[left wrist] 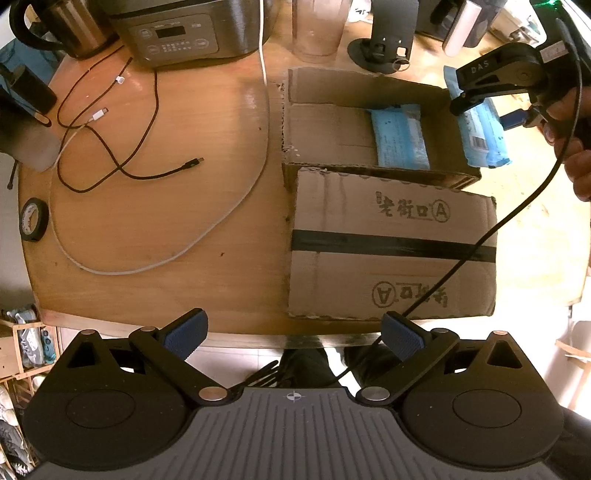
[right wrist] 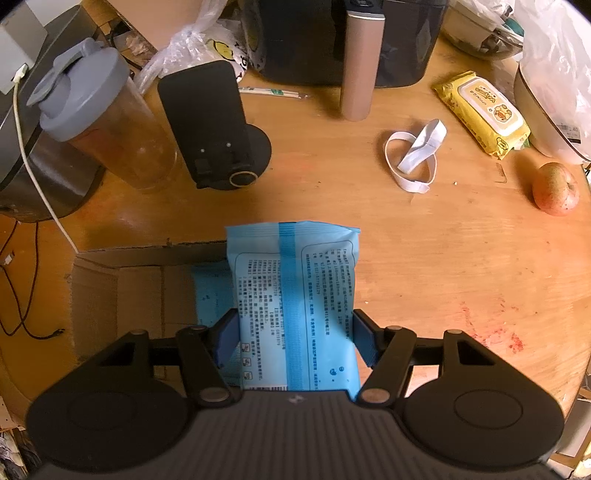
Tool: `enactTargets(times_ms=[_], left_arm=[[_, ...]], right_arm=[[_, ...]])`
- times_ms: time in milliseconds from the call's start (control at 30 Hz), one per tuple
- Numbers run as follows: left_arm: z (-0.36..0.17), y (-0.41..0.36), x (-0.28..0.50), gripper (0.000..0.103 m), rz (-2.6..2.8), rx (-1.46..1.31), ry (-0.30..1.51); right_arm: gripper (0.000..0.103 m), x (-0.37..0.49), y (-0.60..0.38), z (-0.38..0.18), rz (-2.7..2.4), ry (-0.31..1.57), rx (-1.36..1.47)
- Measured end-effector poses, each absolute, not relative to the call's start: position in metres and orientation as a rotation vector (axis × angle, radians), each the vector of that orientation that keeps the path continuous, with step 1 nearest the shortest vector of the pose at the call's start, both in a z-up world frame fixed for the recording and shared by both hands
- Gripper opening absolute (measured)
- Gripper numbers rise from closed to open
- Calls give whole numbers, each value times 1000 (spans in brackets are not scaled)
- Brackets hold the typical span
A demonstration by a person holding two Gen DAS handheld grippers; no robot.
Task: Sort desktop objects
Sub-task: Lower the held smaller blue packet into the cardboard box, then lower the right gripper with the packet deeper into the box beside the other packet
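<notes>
My right gripper (right wrist: 291,341) is shut on a blue wipes pack (right wrist: 295,295) and holds it over the right edge of the open cardboard box (right wrist: 122,291). In the left wrist view that gripper (left wrist: 476,94) hangs with the same pack (left wrist: 484,136) at the box's right rim (left wrist: 369,173). A second blue pack (left wrist: 400,138) lies inside the box. My left gripper (left wrist: 293,336) is open and empty near the table's front edge, in front of the box's flap (left wrist: 391,243).
Black cable (left wrist: 110,147), white cable (left wrist: 221,214) and tape roll (left wrist: 34,219) lie left of the box. Rice cooker (left wrist: 177,33), kettle, shaker bottle (right wrist: 107,122), black stand (right wrist: 218,129), yellow wipes (right wrist: 484,114), white strap (right wrist: 413,155) and an apple (right wrist: 556,190) stand around.
</notes>
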State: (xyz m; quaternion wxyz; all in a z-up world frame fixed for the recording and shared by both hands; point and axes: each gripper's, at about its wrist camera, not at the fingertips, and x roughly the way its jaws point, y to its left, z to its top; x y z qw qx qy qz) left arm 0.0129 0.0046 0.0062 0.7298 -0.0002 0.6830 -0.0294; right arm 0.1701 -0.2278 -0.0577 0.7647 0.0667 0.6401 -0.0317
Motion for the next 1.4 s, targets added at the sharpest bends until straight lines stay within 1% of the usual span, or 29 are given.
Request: enactTargets(times_ms=[1400], left_arm=[[3, 31, 13, 103, -59, -5, 1498]], right_arm=[[63, 175, -168, -56, -36, 1384, 137]])
